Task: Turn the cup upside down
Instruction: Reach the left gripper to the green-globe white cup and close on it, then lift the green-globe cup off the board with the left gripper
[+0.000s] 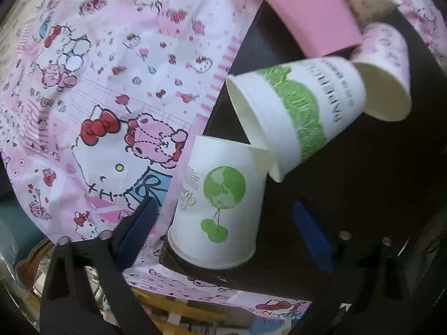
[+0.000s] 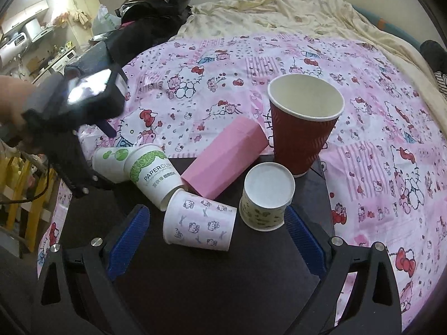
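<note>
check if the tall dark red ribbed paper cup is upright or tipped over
Upright. The tall dark red ribbed paper cup stands on its base at the black tray's far edge, its open white mouth facing up.

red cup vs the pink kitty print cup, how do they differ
The red cup stands upright, mouth up; the kitty print cup lies on its side. The red cup is taller with a ribbed dark red wall; the kitty print cup is shorter, smooth and pale. Both are empty and rest on the black board.

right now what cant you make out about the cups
- Globe cup: its mouth, right wrist view, hidden behind the PAPERCUP cup.
- Red cup: missing from the left wrist view.
- Pink sleeve: top cut off by the left wrist frame edge.
</note>
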Demonstrator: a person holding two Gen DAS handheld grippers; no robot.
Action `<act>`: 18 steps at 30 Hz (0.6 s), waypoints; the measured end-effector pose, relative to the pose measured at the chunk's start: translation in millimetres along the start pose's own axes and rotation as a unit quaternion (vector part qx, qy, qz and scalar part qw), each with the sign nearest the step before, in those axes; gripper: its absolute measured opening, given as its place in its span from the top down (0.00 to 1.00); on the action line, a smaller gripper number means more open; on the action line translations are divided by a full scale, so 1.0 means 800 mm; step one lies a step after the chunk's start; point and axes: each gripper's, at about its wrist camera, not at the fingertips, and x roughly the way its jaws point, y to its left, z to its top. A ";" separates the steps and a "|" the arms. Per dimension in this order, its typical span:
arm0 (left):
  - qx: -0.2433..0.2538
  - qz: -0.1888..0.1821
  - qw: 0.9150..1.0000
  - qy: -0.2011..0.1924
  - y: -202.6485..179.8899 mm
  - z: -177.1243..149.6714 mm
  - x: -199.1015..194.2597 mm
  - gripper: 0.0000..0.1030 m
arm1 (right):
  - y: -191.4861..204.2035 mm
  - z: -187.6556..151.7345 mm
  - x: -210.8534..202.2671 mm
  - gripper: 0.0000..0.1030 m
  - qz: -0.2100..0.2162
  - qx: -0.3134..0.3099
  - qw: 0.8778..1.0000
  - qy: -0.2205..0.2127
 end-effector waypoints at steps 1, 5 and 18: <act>0.000 -0.003 1.000 0.003 0.002 0.000 0.003 0.17 | 0.000 0.000 0.000 0.04 0.000 -0.001 1.000 -0.001; -0.026 -0.018 0.999 0.019 0.007 -0.008 0.013 0.42 | 0.001 0.001 -0.001 0.04 0.002 -0.002 1.000 -0.004; -0.207 -0.102 0.972 -0.053 -0.015 -0.125 -0.038 0.48 | 0.005 -0.003 -0.027 0.04 0.004 0.001 1.000 -0.021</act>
